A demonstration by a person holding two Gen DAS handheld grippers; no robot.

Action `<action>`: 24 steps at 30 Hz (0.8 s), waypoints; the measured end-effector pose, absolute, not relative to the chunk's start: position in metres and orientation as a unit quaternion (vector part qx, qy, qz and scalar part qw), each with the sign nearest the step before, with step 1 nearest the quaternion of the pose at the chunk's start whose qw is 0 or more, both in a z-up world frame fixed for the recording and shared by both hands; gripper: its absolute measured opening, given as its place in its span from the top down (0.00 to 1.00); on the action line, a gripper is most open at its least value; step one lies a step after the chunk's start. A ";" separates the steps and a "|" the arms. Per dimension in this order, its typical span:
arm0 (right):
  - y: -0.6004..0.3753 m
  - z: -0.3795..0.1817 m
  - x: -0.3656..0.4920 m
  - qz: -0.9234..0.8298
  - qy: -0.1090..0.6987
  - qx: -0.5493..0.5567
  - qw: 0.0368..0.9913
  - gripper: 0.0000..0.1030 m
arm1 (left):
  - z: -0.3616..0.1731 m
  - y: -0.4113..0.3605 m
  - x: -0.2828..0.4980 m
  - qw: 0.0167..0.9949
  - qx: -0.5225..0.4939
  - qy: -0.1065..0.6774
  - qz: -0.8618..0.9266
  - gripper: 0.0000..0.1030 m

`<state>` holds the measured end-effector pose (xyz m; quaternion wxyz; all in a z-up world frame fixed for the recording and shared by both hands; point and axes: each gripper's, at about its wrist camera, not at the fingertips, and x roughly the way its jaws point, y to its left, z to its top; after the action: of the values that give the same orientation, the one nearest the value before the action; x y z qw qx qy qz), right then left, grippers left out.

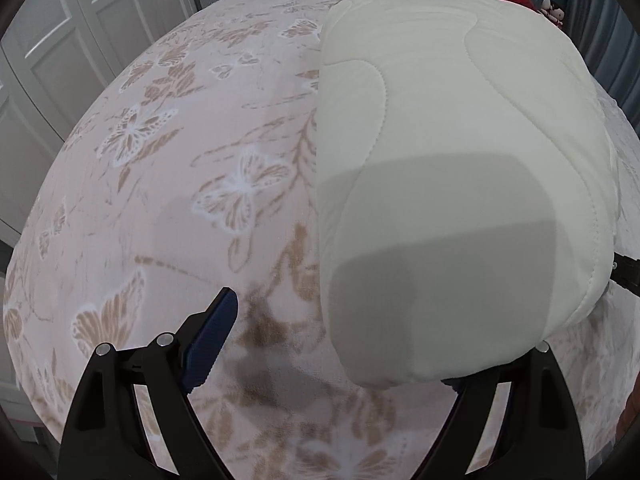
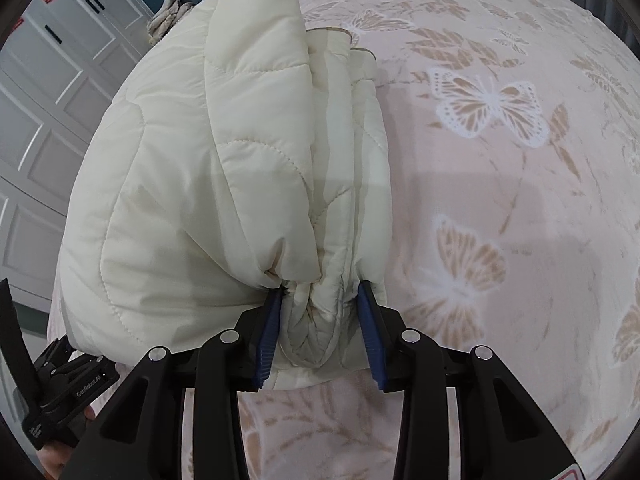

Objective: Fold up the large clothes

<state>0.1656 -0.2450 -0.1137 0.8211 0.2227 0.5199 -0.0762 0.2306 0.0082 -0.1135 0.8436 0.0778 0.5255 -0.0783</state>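
Because a padded jacket is too thick to crease by itself, the cream quilted jacket (image 2: 192, 184) is carried by its gathered edge rather than pushed flat. It lies in a bulky, partly folded bundle on the butterfly-patterned bedspread (image 2: 500, 184), and the right wrist view shows several layers stacked on one another, with a sleeve or collar part draped along the top.

The right gripper (image 2: 320, 320) pinches a bunched handful of these layers at the bundle's near edge. Its blue pads (image 2: 267, 340) sit on either side of the wad, held apart by the thickness of the fabric. Taking all the layers at once looks meant to keep the fold from sliding apart while the bundle is lifted or turned.

The left gripper (image 1: 340, 344) is at the other end of the bundle. One blue pad (image 1: 212, 344) stands bare over the bedspread, well clear of the cloth, and the other finger is hidden beneath the jacket's near end. That suggests spread jaws with one finger slipped under the cloth, supporting the bundle from below instead of clamping it.

In the left wrist view the jacket covers the right half of the bedspread, while the left half shows bare pattern. As a judgement, the fold is well along, and the next move needs both ends handled together so the slippery layers do not shift.
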 end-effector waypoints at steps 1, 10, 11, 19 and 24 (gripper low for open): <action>-0.241 -0.108 0.161 -0.078 0.519 0.217 0.823 0.65 | -0.111 0.008 0.229 0.844 0.079 0.525 -0.077 0.18; -0.220 -0.037 0.102 -0.100 0.455 0.172 0.868 0.62 | -0.064 0.017 0.189 0.860 0.075 0.500 -0.066 0.19; -0.214 -0.033 0.102 -0.100 0.451 0.167 0.871 0.62 | -0.059 0.017 0.185 0.863 0.074 0.495 -0.066 0.19; -0.217 -0.097 0.123 -0.121 0.532 0.112 0.831 0.65 | -0.025 0.018 0.172 0.884 0.054 0.461 -0.053 0.19; -0.215 -0.087 0.101 -0.113 0.519 0.150 0.833 0.67 | -0.035 0.015 0.189 0.878 0.072 0.471 -0.040 0.17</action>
<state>0.1009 -0.2153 -0.0873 0.8335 0.1503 0.5195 -0.1135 0.1894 0.0148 -0.0349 0.8783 0.0720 0.4709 -0.0400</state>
